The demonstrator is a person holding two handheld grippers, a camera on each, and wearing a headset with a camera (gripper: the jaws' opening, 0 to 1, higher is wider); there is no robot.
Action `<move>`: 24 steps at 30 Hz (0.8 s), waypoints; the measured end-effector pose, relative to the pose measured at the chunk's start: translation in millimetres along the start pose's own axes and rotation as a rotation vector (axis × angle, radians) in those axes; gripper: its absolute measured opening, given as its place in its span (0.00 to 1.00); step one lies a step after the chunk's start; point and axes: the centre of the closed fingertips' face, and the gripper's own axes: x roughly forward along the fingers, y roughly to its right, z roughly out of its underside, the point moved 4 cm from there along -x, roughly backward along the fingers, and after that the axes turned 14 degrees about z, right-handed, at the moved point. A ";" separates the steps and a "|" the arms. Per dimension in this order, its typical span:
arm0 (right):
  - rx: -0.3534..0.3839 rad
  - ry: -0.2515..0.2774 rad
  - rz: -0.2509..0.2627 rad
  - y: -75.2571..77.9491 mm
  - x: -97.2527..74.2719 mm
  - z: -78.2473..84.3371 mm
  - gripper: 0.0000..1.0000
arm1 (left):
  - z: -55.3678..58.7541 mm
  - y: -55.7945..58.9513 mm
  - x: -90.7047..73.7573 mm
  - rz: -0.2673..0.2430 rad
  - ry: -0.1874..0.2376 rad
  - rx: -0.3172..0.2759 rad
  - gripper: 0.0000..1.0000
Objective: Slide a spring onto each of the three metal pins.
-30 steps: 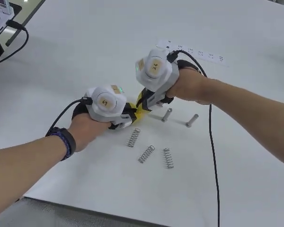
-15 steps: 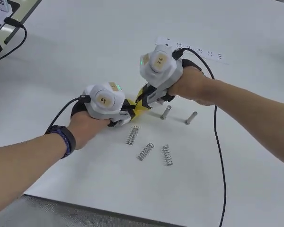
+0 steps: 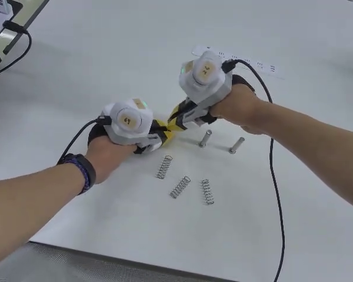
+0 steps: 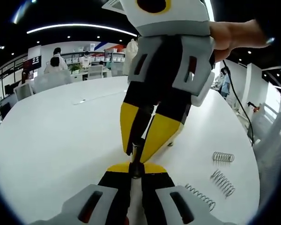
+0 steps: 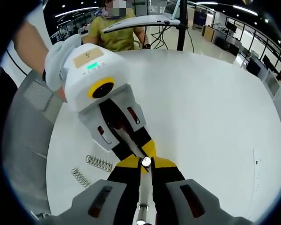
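I see the right gripper (image 3: 174, 121) closed almost fully on one metal pin (image 5: 145, 162), which lies along its jaws above the table (image 3: 106, 59). The left gripper (image 3: 160, 133) meets it tip to tip with narrow jaws at the pin's end, but I cannot tell if it grips. The other two pins (image 3: 205, 138) (image 3: 237, 145) and the three springs (image 3: 165, 167) (image 3: 180, 187) (image 3: 207, 192) lie on the table just beside.

Open-plan office: rows of desks (image 4: 91, 71) under ceiling light strips (image 4: 79, 26)

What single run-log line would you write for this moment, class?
left claw: shut on pin | right claw: shut on same pin | table: two pins loose, three springs unused | springs fitted: none
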 end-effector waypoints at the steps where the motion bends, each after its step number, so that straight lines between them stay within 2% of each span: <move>1: 0.000 -0.001 0.002 0.7 0.4 -0.4 0.06 | -0.2 -0.6 0.1 -0.001 0.001 0.000 0.00; 13: 0.000 -0.012 -0.001 1.4 2.7 -1.9 0.06 | -0.1 -3.8 -0.6 -0.007 0.006 -0.032 0.01; 14: -0.002 -0.014 -0.006 0.4 2.9 -1.6 0.06 | 0.9 -3.7 -0.7 -0.006 0.004 -0.048 0.01; 24: -0.004 -0.016 -0.021 -3.3 2.3 -2.5 0.11 | 1.4 -4.0 -1.0 -0.004 0.006 -0.065 0.03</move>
